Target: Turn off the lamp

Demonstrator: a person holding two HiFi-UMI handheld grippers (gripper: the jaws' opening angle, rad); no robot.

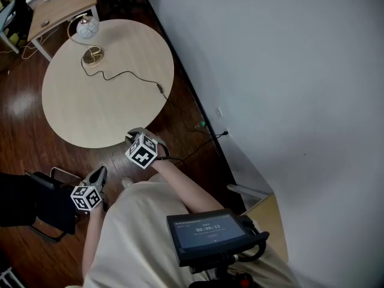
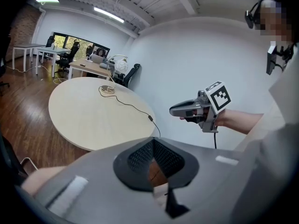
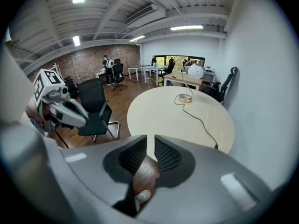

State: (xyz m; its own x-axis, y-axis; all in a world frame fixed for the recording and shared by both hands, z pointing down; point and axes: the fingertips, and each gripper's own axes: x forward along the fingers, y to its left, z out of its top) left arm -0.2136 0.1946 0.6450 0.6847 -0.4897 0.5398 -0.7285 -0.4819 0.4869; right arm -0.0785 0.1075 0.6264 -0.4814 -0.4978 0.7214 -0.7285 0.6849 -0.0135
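Near the person [image 1: 132, 233], the left gripper [image 2: 152, 143] has its jaws pressed together on nothing and the right gripper [image 3: 150, 139] shows a narrow empty gap, both short of the round table [image 1: 120, 113], so the lamp [image 1: 87, 27] at its far edge seems untouched and everything remains to do.

Pale wood table [image 1: 114, 110], white-globed lamp [image 1: 87, 27], black cord [image 1: 127, 72], dark brown floor [image 1: 24, 110].
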